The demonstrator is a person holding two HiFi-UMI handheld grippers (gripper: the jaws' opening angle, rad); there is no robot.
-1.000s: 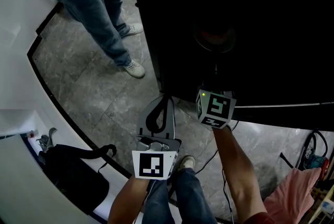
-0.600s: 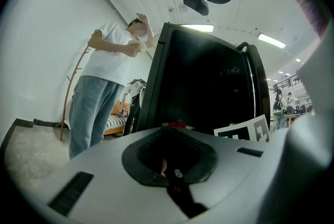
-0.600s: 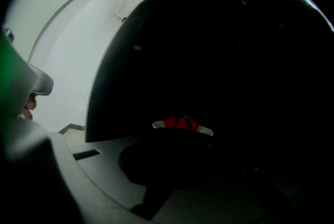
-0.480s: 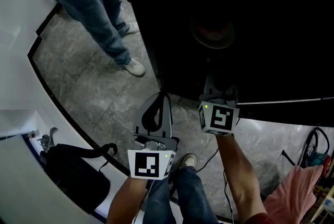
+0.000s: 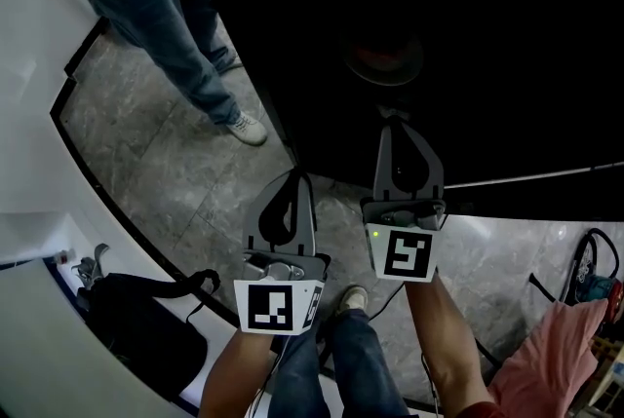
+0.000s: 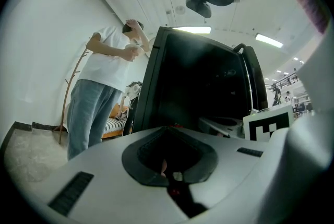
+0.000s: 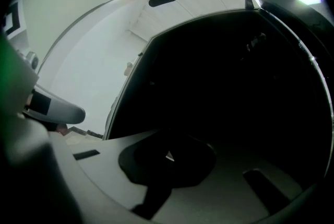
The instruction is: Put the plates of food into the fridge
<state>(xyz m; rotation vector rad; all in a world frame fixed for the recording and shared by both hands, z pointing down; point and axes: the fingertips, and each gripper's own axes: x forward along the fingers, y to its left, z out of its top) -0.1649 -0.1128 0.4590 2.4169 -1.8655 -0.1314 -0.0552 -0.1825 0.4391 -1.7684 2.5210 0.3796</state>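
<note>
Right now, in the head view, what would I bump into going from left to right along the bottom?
black bag → left tongs → right tongs → pink cloth

Grey stone floor [image 5: 175,163] meets a white wall [image 6: 42,35]; ceiling lights [image 6: 269,40] seem lit.

Blue jeans [image 5: 346,362]; grey hand-held grippers [image 5: 298,176] [image 5: 389,120]; black-and-white marker cubes [image 5: 276,306] [image 5: 407,253]
</note>
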